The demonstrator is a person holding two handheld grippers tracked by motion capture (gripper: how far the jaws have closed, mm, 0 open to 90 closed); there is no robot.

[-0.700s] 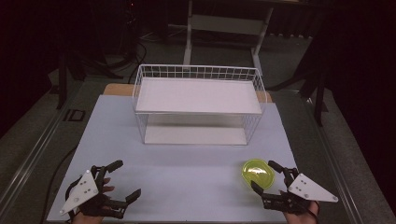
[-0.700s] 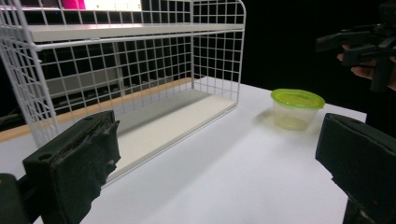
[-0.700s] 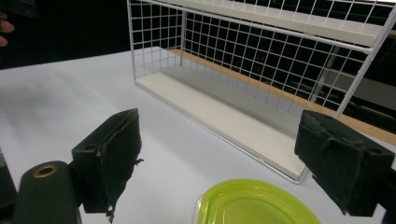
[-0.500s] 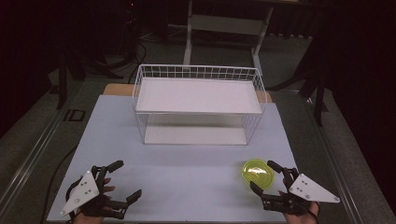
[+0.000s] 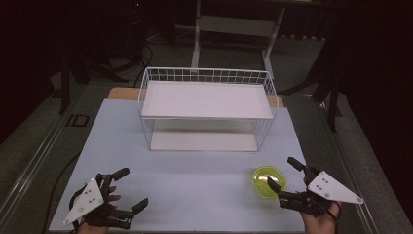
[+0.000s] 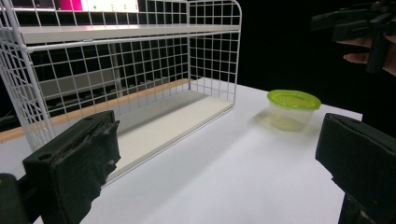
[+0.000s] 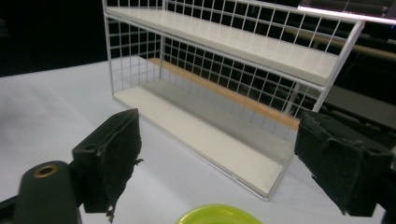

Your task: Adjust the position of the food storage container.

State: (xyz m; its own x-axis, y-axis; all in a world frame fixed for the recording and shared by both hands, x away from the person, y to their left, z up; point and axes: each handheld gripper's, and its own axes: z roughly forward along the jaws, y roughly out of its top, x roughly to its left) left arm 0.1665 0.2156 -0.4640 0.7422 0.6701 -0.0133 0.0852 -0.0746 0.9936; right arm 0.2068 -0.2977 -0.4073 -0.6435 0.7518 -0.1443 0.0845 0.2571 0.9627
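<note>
While I hold both tools low at the near edge of the table (image 5: 195,161), the tub (image 5: 267,181) with the green lid sits on the white tabletop in front of the wire rack (image 5: 207,109), off toward the rack's right front corner and well clear of it. My right gripper (image 5: 284,174) sits just on the near side of the tub, its jaws spread wide and empty, one tip touching or nearly touching the lid's rim. In the right gripper view the lid (image 7: 219,215) lies between and just below the two black pads (image 7: 112,158), with the rack beyond. My left gripper (image 5: 127,189) rests well away from the rack, off its left front corner, jaws wide apart and gripping nothing. Its view shows the tub (image 6: 292,108) standing upright, lid on, beside the rack's end (image 6: 212,56).
</note>
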